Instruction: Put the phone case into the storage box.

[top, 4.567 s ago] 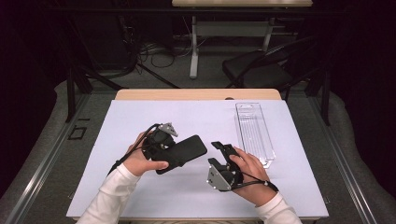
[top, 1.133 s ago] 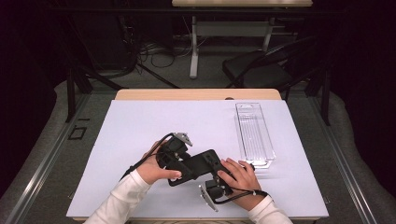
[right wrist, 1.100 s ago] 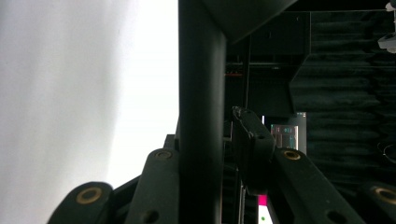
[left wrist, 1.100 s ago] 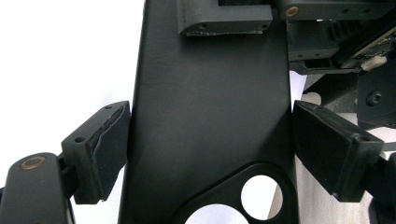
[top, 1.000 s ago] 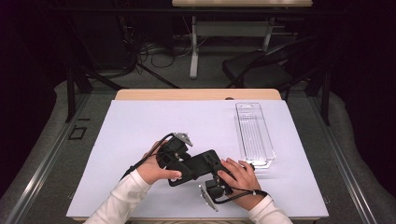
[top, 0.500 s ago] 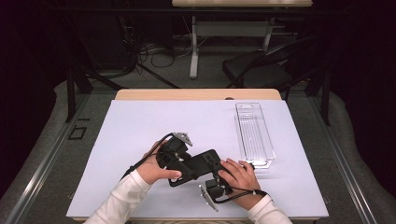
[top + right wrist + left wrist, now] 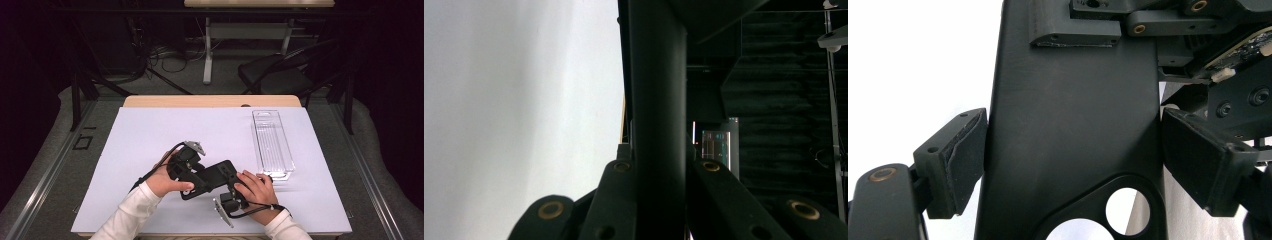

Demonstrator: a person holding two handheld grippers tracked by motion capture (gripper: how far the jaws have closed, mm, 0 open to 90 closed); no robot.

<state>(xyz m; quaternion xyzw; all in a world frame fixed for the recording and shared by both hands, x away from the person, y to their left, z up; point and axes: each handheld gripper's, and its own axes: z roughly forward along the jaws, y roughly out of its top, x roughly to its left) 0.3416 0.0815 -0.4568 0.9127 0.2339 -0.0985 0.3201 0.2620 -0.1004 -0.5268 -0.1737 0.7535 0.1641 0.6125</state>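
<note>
1. A white sheet covers the tabletop (image 7: pixel 150 135); bare wood shows along its far edge.
2. A clear plastic tray (image 7: pixel 272 144) lies at the right side of the sheet.
3. Beyond stand a dark chair (image 7: pixel 280 75), a white desk leg and floor cables in a dim room.
4. A flat black phone case (image 7: pixel 212 177) is held above the near middle of the sheet.
5. The left hand-held gripper (image 7: pixel 1068 145) grips its two long sides.
6. The right hand-held gripper (image 7: pixel 656 165) has just been closing, its jaws now pinching the case's thin edge.
</note>
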